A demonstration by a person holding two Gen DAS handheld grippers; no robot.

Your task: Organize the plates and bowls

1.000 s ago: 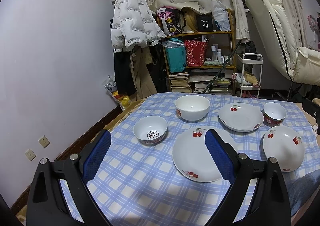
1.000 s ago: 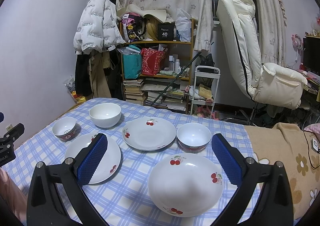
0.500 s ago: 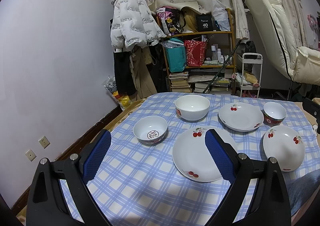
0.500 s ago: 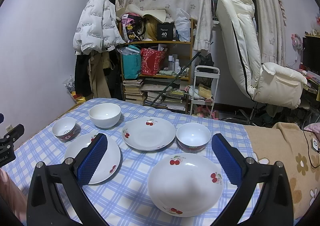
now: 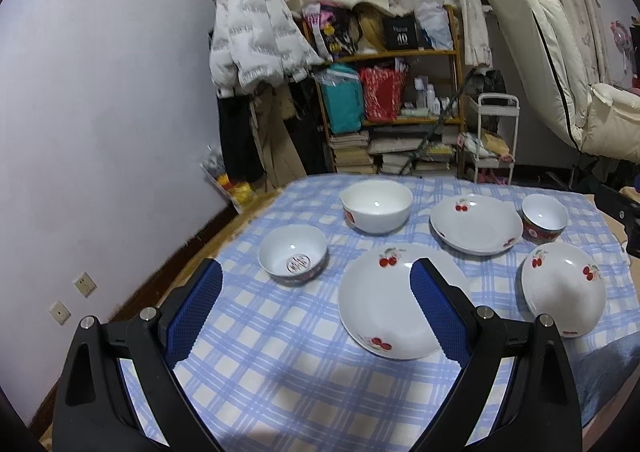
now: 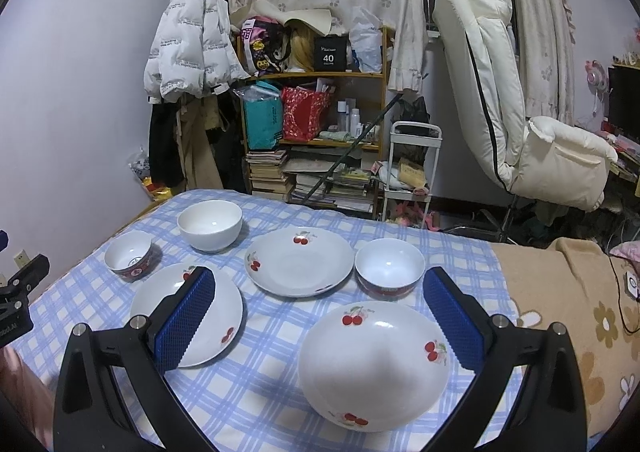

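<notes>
A blue checked cloth [image 5: 280,352] covers the bench. On it stand three empty bowls, white [image 5: 376,205], small [image 5: 293,254] and red-sided [image 6: 389,268], among three cherry plates [image 6: 299,261]. Both my jaws stand wide, holding nothing. Only my right view shows the brown flowered blanket [image 6: 572,316].

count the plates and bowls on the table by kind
plates: 3
bowls: 3
total: 6
</notes>
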